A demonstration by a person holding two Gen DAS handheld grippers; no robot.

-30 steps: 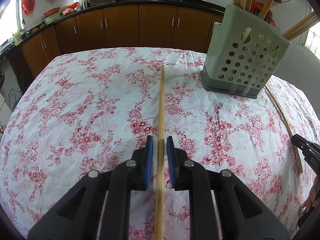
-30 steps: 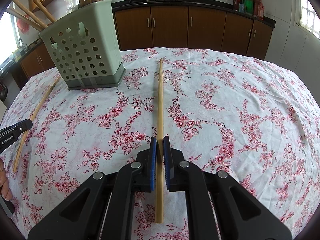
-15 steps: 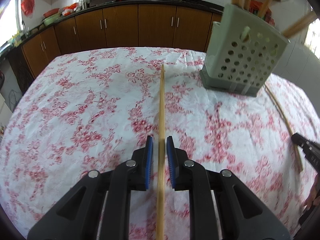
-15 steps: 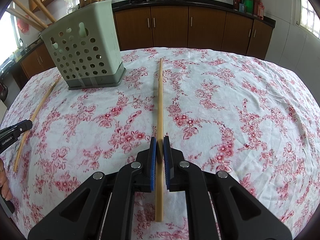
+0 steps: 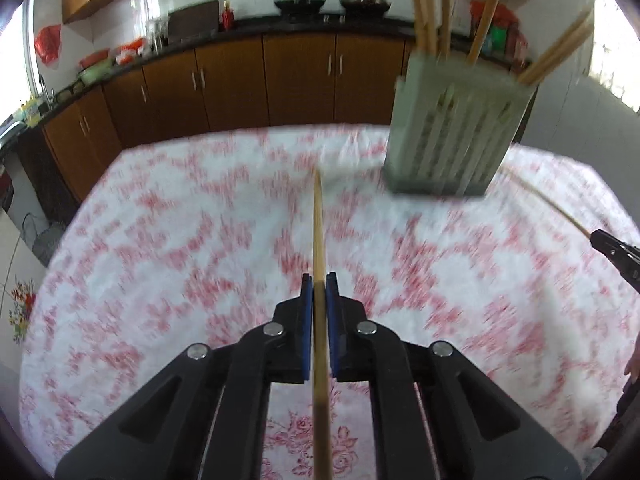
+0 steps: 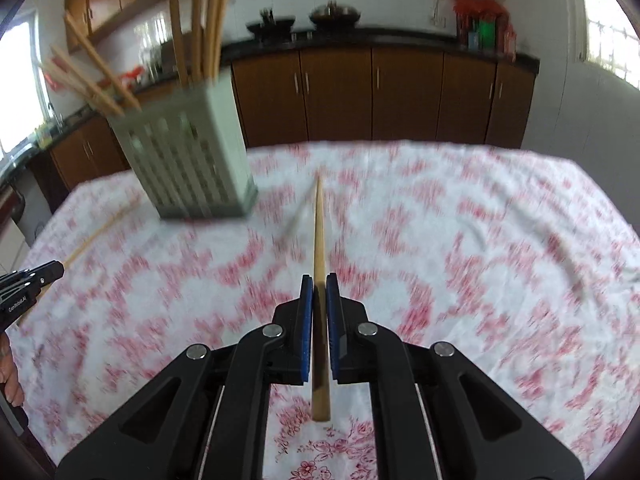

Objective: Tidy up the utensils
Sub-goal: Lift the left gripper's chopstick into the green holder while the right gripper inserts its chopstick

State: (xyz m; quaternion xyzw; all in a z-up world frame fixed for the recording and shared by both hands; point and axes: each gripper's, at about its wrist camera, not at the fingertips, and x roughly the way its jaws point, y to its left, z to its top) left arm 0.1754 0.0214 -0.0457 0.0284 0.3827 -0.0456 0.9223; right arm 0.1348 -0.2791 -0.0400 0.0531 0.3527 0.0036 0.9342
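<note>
My left gripper [image 5: 319, 282] is shut on a long wooden chopstick [image 5: 318, 232] that points forward, lifted above the table. My right gripper [image 6: 319, 282] is shut on another wooden chopstick [image 6: 319, 228], also lifted and pointing forward. A pale green perforated utensil holder [image 5: 452, 136] with several chopsticks upright in it stands at the far right in the left wrist view, and at the far left in the right wrist view [image 6: 188, 160]. Both views are motion-blurred.
The table has a white cloth with red flowers [image 5: 160, 260]. Another chopstick [image 5: 544, 204] lies on the cloth beside the holder; it also shows in the right wrist view [image 6: 100, 228]. Brown kitchen cabinets [image 5: 240, 80] stand behind the table.
My left gripper has closed on its chopstick. Both grippers have risen from the cloth with their chopsticks, and the views have tilted up toward the holder.
</note>
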